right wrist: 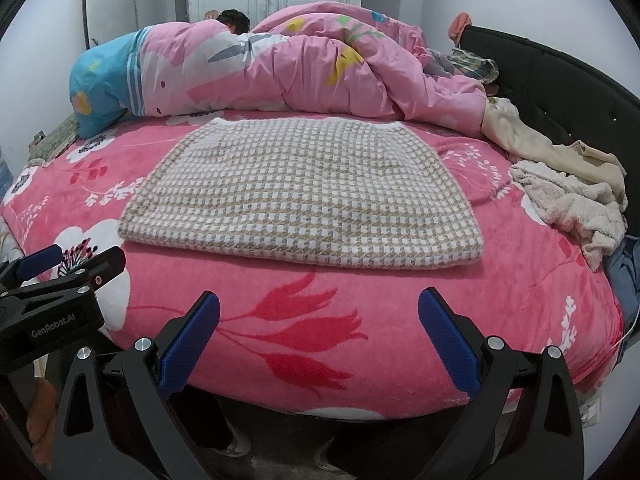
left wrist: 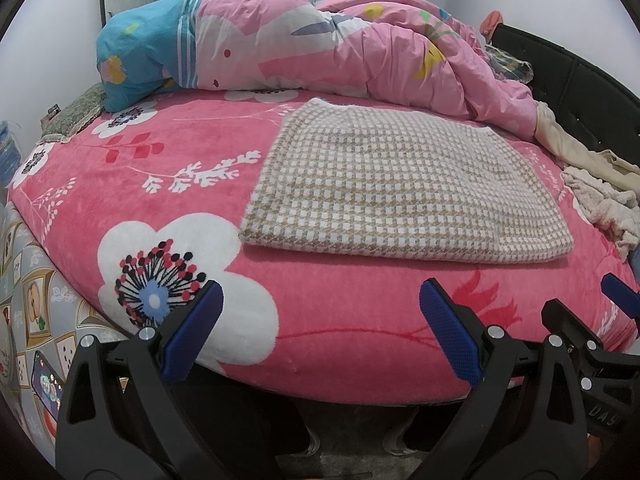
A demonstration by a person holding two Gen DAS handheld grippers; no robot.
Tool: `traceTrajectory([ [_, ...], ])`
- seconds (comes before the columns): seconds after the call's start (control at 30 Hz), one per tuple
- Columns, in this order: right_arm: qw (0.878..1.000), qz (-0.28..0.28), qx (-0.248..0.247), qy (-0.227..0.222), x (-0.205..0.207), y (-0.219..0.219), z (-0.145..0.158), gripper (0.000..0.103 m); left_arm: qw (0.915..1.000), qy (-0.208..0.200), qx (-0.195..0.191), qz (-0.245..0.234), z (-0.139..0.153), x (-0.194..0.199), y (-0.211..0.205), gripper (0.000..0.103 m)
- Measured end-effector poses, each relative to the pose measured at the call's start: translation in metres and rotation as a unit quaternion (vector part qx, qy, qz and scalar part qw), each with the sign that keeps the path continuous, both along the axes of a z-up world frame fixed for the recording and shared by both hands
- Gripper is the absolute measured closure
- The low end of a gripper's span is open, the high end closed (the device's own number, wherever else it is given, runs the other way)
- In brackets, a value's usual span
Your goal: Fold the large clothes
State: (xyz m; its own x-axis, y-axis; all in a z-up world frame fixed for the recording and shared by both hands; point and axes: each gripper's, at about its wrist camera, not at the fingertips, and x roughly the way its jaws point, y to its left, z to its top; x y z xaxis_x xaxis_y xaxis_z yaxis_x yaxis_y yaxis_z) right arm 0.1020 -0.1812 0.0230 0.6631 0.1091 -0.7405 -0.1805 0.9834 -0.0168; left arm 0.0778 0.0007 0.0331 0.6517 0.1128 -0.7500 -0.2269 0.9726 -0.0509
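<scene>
Checked garment (right wrist: 300, 196) folded flat on bed (right wrist: 360, 320), phone (left wrist: 46, 386) only in left view

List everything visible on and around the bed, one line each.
Checked knit garment: one, beige and white, folded flat mid-bed.
Floral fleece bedspread: one, pink with white flowers, covering the bed.
Bunched quilt: one, pink with blue end, along the far side.
Crumpled clothes pile: one, cream and beige, right edge by headboard.
Padded headboard: one, black, right side.
Left gripper: one, black with blue pads, open, near edge.
Right gripper: one, same colours, open, near edge.
</scene>
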Motion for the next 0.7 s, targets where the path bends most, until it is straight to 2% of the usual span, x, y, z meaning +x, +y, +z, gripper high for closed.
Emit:
traceTrajectory([
  [0.7,1.0,0.0,-0.002,0.0,-0.0013,0.0001,0.0001,0.006,1.0,0.002,-0.002,0.0,0.0007,0.0006,-0.0043,0.008],
])
